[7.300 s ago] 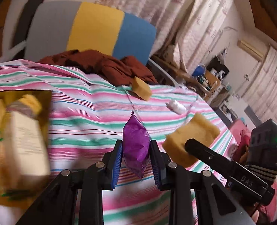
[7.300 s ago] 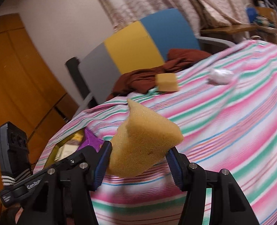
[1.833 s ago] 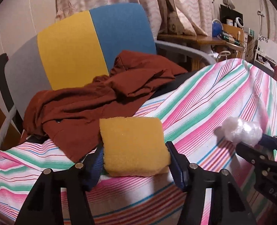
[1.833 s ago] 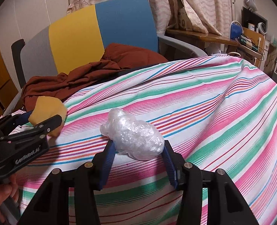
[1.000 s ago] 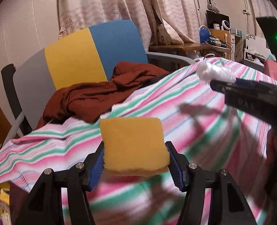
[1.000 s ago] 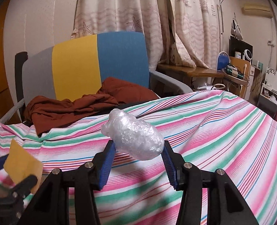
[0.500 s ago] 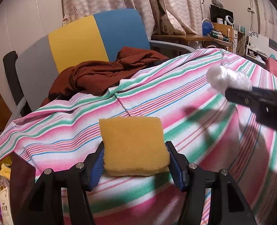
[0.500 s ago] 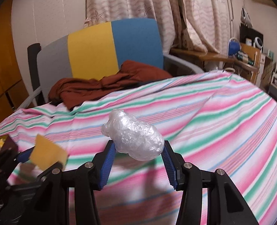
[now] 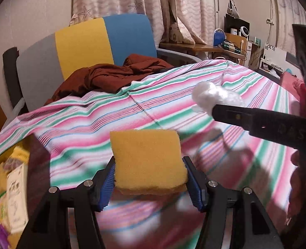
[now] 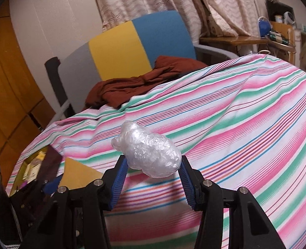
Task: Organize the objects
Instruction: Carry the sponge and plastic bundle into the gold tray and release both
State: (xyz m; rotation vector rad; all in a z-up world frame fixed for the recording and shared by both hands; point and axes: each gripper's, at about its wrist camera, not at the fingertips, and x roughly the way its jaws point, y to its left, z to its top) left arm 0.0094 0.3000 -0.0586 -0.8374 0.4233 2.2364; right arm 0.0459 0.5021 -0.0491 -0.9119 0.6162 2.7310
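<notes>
My left gripper [image 9: 148, 183] is shut on a yellow sponge [image 9: 147, 160] and holds it above the striped cloth [image 9: 103, 120]. My right gripper [image 10: 152, 179] is shut on a crumpled ball of clear plastic wrap [image 10: 148, 156], also held in the air. The wrap [image 9: 213, 97] and the right gripper's arm show at the right of the left wrist view. The sponge [image 10: 78, 175] shows at the lower left of the right wrist view. An open box [image 9: 10, 178] with a carton and purple packets lies at the far left.
A grey, yellow and blue chair [image 9: 84, 41] stands behind the table with a dark red garment [image 9: 111, 76] draped over its seat. Curtains and a cluttered wooden desk [image 9: 231, 43] are at the back right. The box [image 10: 31, 167] sits on the cloth's left end.
Both grippers have pulled back and swung left with their loads. The box at the left has come further into view. Neither grip has changed.
</notes>
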